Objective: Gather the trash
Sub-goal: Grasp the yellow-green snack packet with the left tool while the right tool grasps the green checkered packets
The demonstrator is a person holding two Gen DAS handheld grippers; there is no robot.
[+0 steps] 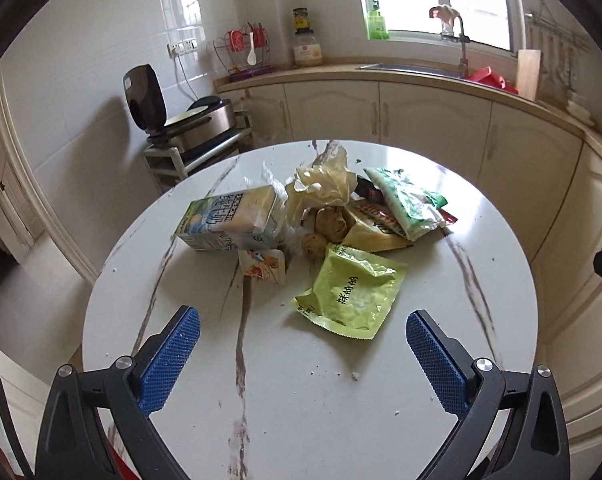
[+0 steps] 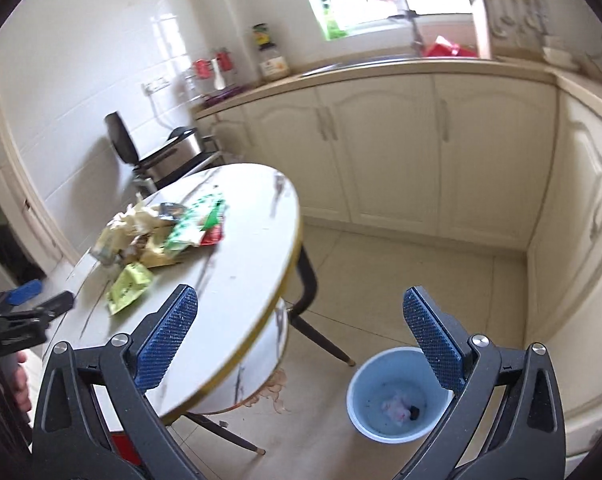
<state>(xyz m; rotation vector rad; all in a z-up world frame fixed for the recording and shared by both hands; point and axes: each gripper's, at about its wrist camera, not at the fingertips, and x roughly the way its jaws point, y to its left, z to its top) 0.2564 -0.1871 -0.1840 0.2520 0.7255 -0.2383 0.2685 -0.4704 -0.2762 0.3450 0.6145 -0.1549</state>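
Cream kitchen cabinets ring a round marble-patterned worktop (image 1: 441, 320) where a heap of litter waits to be cleared. Nearest the lens, the left gripper (image 1: 303, 346) hovers above the worktop's near edge, its blue-padded jaws spread wide and holding nothing; the right gripper (image 2: 301, 322), seen in its own blurred view, is likewise spread and empty, poised beyond the worktop's rim over the floor, where a blue bin (image 2: 361, 424) stands with a few scraps inside. First within reach lies a lime-green sachet (image 1: 351, 290), flat, a little apart from the pile; it looks light, crinkly and slick, so a pinch on a raised corner or its torn edge seems the safest hold. Just beyond sit a small printed pouch (image 1: 263, 266) and a milk carton (image 1: 229, 218) on its side, probably stiff enough to be clamped across its narrow faces. Farther back, a crumpled yellow plastic bag (image 1: 325, 184) and a green-and-white wrapper (image 1: 407, 204) overlap; both appear soft and likely to slip or drag neighbours along.
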